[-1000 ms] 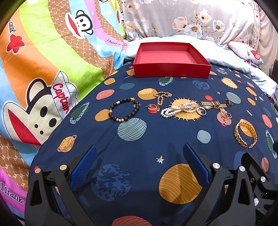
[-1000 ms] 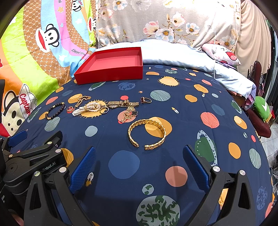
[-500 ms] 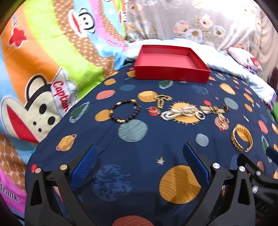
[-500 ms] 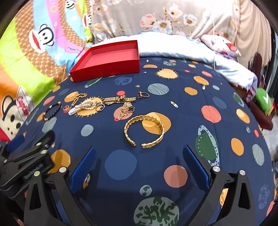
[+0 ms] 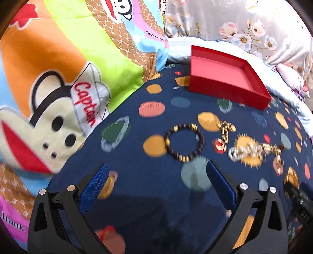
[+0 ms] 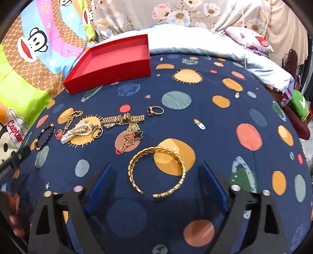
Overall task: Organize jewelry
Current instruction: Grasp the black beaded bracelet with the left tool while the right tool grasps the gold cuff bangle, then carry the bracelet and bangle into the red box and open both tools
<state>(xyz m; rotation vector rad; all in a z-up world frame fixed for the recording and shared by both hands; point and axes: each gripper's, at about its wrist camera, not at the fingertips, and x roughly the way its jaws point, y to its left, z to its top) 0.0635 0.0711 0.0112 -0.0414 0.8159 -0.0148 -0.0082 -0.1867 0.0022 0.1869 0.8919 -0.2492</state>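
An empty red tray [image 5: 225,82] [image 6: 115,60] sits at the far side of the navy planet-print sheet. Jewelry lies in a row before it: a black bead bracelet [image 5: 184,143] [image 6: 44,137], a pearl bracelet [image 6: 77,132], a gold watch [image 6: 123,119], a gold chain with a black clover [image 6: 130,137], a ring [image 6: 155,111] and a gold cuff bangle [image 6: 157,172]. My left gripper [image 5: 156,185] is open, just short of the bead bracelet. My right gripper [image 6: 156,187] is open, its fingers either side of the bangle's near edge.
A cartoon monkey blanket [image 5: 58,97] rises on the left. Floral pillows [image 6: 176,15] and a light blue quilt [image 6: 215,45] lie behind the tray. The bed edge drops off at right, near a green object [image 6: 300,103].
Both grippers moved forward and lower toward the jewelry. The left swung left toward the bead bracelet; the right closed in on the gold bangle. Both stayed open.
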